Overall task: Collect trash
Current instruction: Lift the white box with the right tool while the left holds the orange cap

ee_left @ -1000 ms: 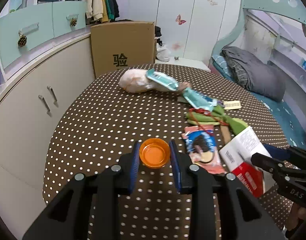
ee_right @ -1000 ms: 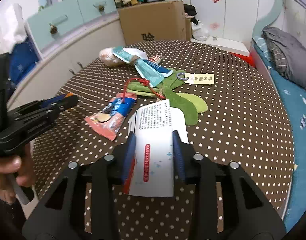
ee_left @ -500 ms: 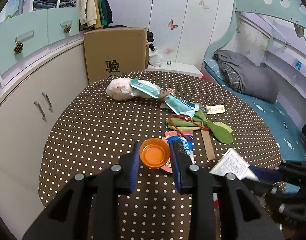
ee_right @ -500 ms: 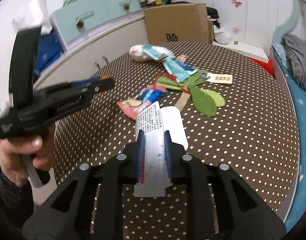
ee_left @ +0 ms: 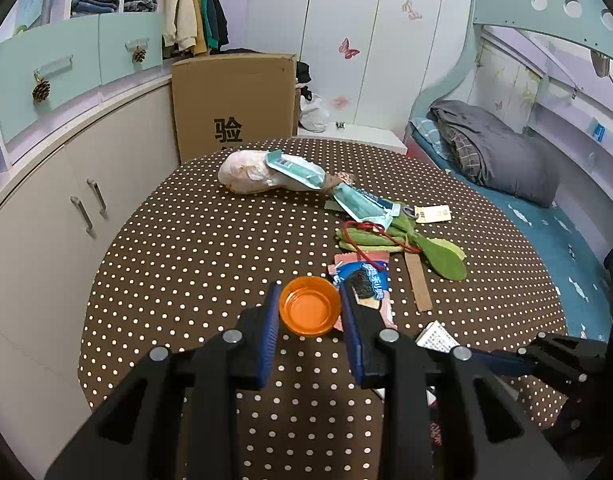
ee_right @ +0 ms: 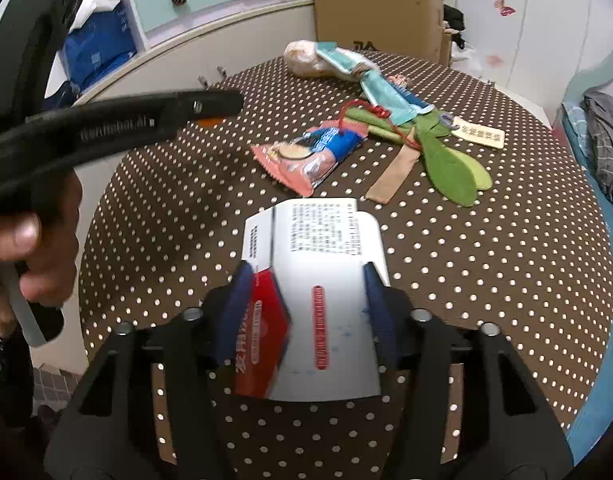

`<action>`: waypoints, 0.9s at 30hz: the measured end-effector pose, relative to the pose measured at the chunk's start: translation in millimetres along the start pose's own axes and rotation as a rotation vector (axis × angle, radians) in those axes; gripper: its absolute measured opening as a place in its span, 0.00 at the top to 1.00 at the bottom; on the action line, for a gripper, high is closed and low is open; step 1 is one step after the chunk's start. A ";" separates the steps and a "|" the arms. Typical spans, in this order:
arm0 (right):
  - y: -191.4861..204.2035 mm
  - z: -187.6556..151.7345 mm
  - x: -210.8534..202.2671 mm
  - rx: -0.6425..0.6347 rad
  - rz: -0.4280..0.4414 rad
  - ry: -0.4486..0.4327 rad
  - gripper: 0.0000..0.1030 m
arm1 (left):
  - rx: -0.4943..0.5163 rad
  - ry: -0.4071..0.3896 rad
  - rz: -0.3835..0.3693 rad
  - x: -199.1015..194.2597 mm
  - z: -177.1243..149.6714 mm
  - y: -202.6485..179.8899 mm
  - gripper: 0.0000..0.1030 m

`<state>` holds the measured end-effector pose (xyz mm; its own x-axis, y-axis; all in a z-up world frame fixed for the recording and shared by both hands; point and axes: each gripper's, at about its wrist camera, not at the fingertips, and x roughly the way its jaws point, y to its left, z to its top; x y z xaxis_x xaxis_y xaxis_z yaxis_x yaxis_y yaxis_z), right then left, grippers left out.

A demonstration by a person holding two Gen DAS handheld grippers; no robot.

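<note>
My left gripper (ee_left: 310,312) is shut on a small orange cap (ee_left: 310,306) and holds it above the near side of the polka-dot table (ee_left: 194,248). My right gripper (ee_right: 306,304) is shut on a white and red paper box (ee_right: 318,280), held over the table's near edge; the box also shows in the left wrist view (ee_left: 436,338). On the table lie a red and blue snack wrapper (ee_right: 310,154), green insoles (ee_right: 446,160), teal packets (ee_right: 386,94), a crumpled plastic bag (ee_left: 246,170) and a brown strip (ee_right: 392,178).
A cardboard box (ee_left: 234,100) stands behind the table. White cabinets (ee_left: 46,208) run along the left. A bed (ee_left: 506,168) with grey bedding lies to the right. The left gripper's body (ee_right: 106,128) and hand cross the left of the right wrist view.
Both grippers have pulled back toward the table's near edge with their loads. The right gripper's jaws now stand wider around the box, which has turned flatter.
</note>
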<state>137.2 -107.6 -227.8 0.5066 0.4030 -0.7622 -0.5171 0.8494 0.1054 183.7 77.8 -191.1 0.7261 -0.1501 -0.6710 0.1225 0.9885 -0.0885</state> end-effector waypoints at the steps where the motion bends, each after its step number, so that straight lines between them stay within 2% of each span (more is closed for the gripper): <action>1: -0.6 0.4 -3.2 0.001 0.003 -0.008 0.57 | 0.000 0.000 -0.001 -0.4 -0.3 -0.2 0.72; 8: -9.4 -2.5 -24.4 0.021 -0.005 -0.055 0.67 | 0.012 -0.007 -0.007 -3.8 0.7 -9.2 0.72; 10: -16.0 -2.4 -34.2 0.047 0.021 -0.081 0.79 | 0.018 -0.011 -0.009 -4.9 1.9 -14.1 0.72; 11: -18.3 -2.0 -39.6 0.056 0.026 -0.089 0.89 | 0.020 -0.012 -0.011 -5.2 2.5 -15.7 0.72; 12: -19.3 -0.4 -43.6 0.043 -0.016 -0.092 0.99 | 0.024 -0.014 -0.015 -5.7 3.3 -18.1 0.72; 13: -19.6 0.6 -43.0 0.028 -0.048 -0.082 0.99 | 0.026 -0.015 -0.018 -5.7 3.8 -19.9 0.72; 14: -23.7 0.6 -42.1 0.031 -0.044 -0.074 0.99 | 0.029 -0.017 -0.023 -6.1 4.6 -22.4 0.72; 16: -39.2 -2.1 -36.2 0.103 0.015 -0.042 0.98 | 0.033 -0.020 -0.029 -6.3 5.5 -26.0 0.72; 17: -44.5 -3.7 -33.6 0.127 0.013 -0.032 0.89 | 0.034 -0.020 -0.030 -6.5 5.5 -26.7 0.72; 18: -52.0 -7.0 -31.1 0.163 0.019 -0.021 0.60 | 0.036 -0.020 -0.032 -6.7 5.4 -27.6 0.72; 19: -57.9 -11.4 -30.9 0.194 0.044 -0.023 0.37 | 0.037 -0.019 -0.033 -6.8 5.1 -27.7 0.72; 20: -60.2 -14.4 -32.2 0.207 0.055 -0.035 0.20 | 0.041 -0.019 -0.032 -7.2 4.7 -28.4 0.72; 24: -50.9 -25.0 -31.9 0.199 0.101 -0.031 0.20 | 0.042 -0.020 -0.029 -9.7 2.9 -27.6 0.72; 26: -28.6 -27.1 -19.8 0.111 0.061 0.012 0.19 | 0.038 -0.021 -0.031 -11.0 1.8 -27.2 0.72; 27: -15.8 -28.0 -15.6 0.047 0.007 0.015 0.20 | 0.038 -0.021 -0.031 -11.5 1.3 -26.7 0.72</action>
<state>118.1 -136.9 -235.5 0.4926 0.4038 -0.7709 -0.4871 0.8620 0.1402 173.0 53.1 -180.0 0.7352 -0.1816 -0.6531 0.1704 0.9820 -0.0813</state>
